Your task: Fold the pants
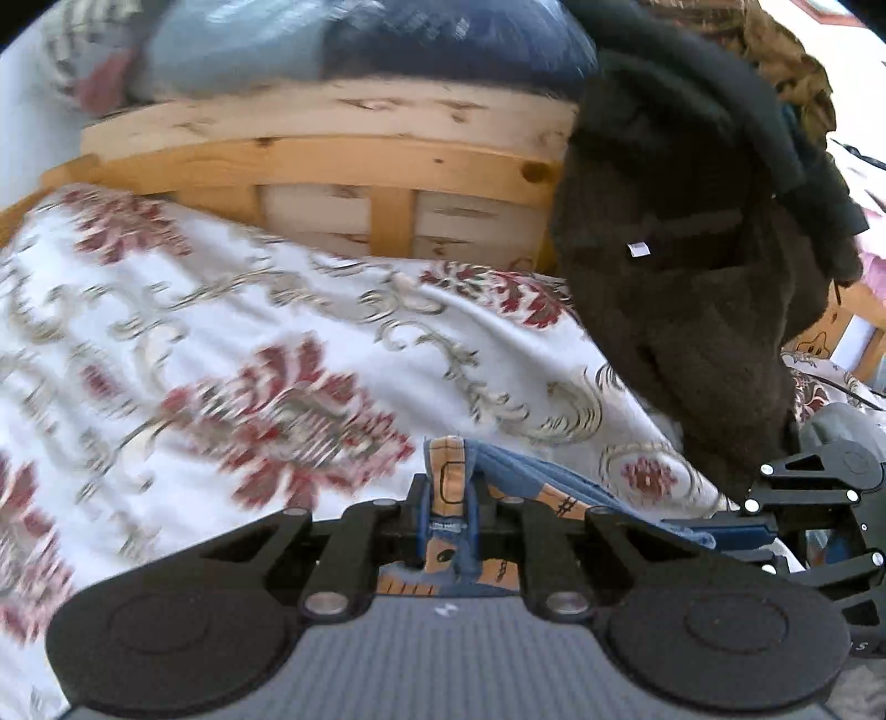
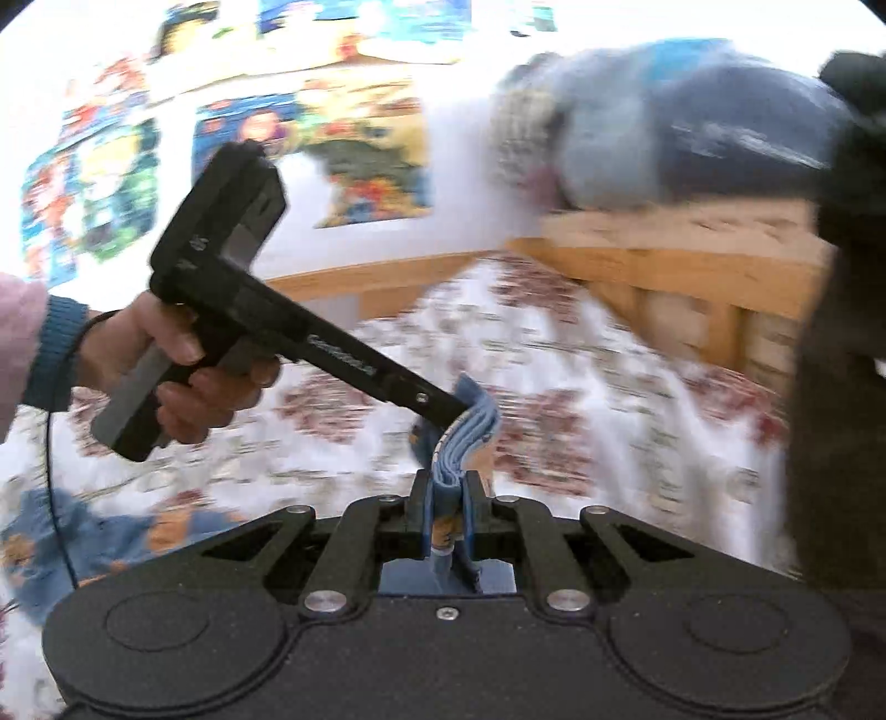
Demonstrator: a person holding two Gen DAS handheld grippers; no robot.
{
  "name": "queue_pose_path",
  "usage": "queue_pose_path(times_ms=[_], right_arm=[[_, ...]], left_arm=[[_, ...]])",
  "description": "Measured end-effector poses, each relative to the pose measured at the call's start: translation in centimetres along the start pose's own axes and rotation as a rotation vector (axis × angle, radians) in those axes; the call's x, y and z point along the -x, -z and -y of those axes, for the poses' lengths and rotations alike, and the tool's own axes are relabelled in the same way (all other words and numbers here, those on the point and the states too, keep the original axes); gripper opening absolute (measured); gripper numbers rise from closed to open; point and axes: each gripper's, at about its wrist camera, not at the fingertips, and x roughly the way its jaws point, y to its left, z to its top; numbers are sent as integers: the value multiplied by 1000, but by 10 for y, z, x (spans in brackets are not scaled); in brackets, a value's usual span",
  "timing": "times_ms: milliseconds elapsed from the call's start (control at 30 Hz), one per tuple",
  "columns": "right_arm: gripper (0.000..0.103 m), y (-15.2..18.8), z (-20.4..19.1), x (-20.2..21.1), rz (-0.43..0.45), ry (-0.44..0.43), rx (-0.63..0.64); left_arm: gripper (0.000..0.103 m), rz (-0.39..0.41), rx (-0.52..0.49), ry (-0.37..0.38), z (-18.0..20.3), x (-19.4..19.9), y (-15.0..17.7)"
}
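Note:
The pants [image 1: 451, 476] are blue with an orange print. In the left wrist view my left gripper [image 1: 447, 518] is shut on a bunched edge of them, and the cloth stretches right toward my right gripper [image 1: 742, 526]. In the right wrist view my right gripper [image 2: 446, 518] is shut on a folded blue band of the pants [image 2: 468, 429]. My left gripper [image 2: 459, 412] comes in from the left, held in a hand, gripping the same band a little farther on. More of the pants [image 2: 111, 537] lies on the bed at lower left.
A white bedspread [image 1: 221, 332] with red flowers covers the bed. A wooden footboard [image 1: 332, 149] stands behind, with piled clothes [image 1: 387, 39] on it and a dark fleece garment [image 1: 692, 249] hanging at the right. Posters [image 2: 249, 127] cover the wall.

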Motion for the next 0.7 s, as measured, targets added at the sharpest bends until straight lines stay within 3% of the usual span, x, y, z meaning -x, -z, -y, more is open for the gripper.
queue_pose_path(times_ms=[367, 533, 700], right_arm=[[10, 15, -115, -12, -121, -224, 153], [10, 39, -148, -24, -226, -280, 215], [10, 49, -169, -33, -268, -313, 256]], left_arm=[[16, 114, 208, -44, -45, 109, 128], [16, 91, 275, -77, -53, 117, 183], [16, 92, 359, -116, -69, 125, 218]])
